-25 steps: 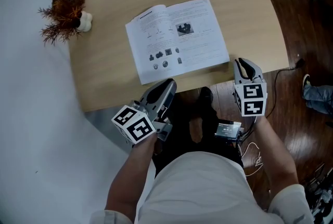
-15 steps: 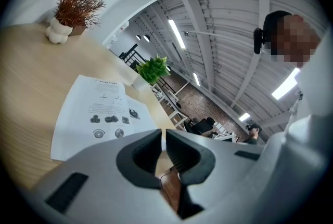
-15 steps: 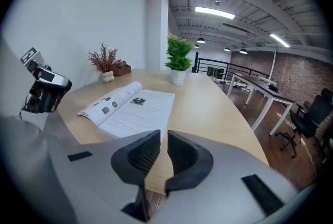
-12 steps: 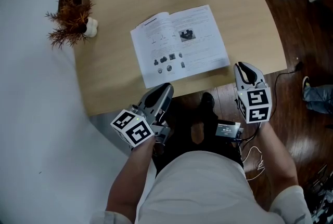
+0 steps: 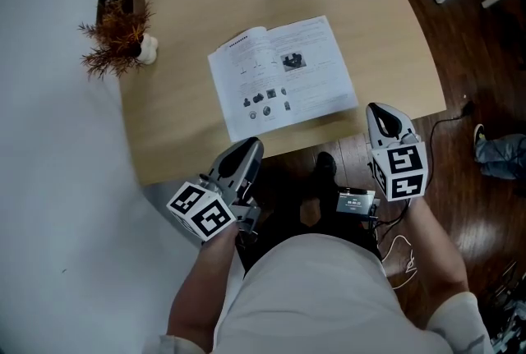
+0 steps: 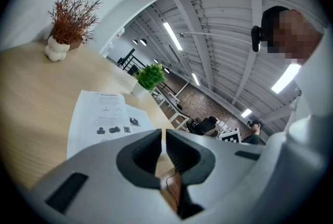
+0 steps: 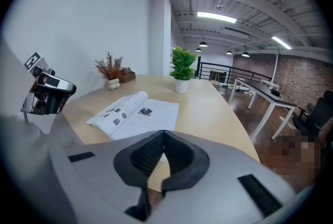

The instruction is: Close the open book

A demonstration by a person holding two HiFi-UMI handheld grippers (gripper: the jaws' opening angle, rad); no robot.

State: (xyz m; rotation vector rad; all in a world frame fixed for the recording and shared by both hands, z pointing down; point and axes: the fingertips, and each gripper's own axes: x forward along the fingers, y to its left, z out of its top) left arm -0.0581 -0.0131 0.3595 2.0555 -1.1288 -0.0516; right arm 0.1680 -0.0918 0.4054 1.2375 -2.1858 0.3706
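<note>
- Both left gripper (image 5: pixel 245 151) and right gripper (image 5: pixel 383 112) have jaws closed, empty, short of the desk (image 5: pixel 181 122) edge.
- Open book (image 5: pixel 283 75) lies mid-desk; closed jaws could shove it rather than lift a page.

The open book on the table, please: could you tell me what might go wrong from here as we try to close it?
1. The left tongs and right tongs are both shut and not touching the open book. Nudging it with shut tips may slide it across the table rather than turn a page.
2. The pages look thin, so pinching a single sheet could crease it.
</note>
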